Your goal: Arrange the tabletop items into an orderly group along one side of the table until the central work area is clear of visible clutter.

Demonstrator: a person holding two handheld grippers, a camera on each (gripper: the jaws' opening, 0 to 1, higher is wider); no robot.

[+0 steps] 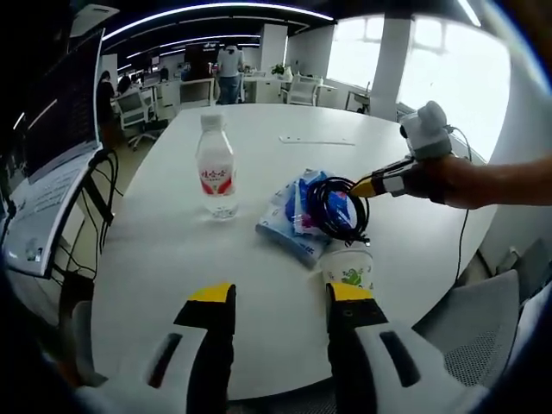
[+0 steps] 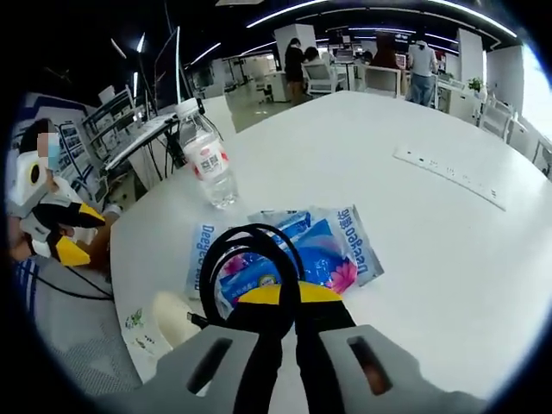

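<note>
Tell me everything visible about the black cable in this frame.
The black cable is a thin, rubbery-looking cord wound into a loose coil. The right gripper has its jaws shut on it, holding it just above the blue packet, near the paper cup. In the left gripper view its loops dangle from the jaws.

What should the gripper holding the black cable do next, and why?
Probably carry the cable toward one table edge and set it down: the right gripper is shut on it, above the blue packet, with bottle and cup close by.
</note>
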